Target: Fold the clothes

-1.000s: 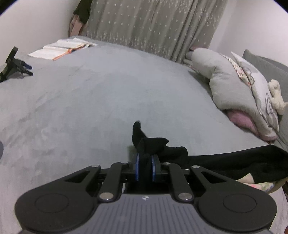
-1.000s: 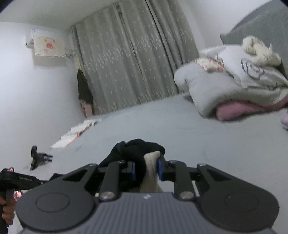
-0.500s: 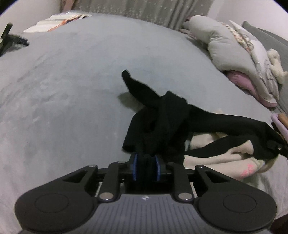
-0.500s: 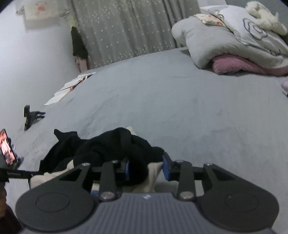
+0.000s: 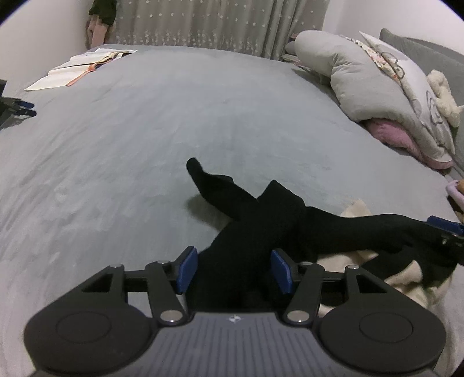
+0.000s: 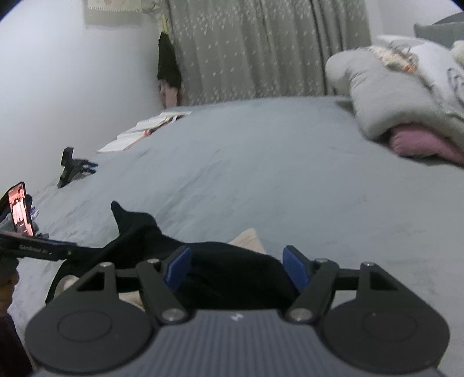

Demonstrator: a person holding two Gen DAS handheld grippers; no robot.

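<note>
A black garment (image 5: 261,220) with a cream lining (image 5: 406,275) lies crumpled on the grey bed (image 5: 174,116), one dark end pointing away from me. My left gripper (image 5: 235,268) is open, its blue pads (image 5: 187,268) spread on either side of the black cloth. In the right wrist view the same black garment (image 6: 232,272) lies between the spread pads of my right gripper (image 6: 236,268), which is open too. A cream corner (image 6: 248,237) pokes out behind the black cloth. The right gripper's blue tip (image 5: 443,224) shows at the far right of the left wrist view.
Open books (image 5: 81,66) lie at the bed's far left corner. Grey and pink pillows (image 5: 377,87) with a plush toy are piled at the right. A black clamp stand (image 6: 72,166) and a phone (image 6: 20,213) sit at the left. Curtains (image 5: 217,23) hang behind.
Both grippers were shut on the black garment and held it up; they lowered it onto the bed, and both have now opened and let go.
</note>
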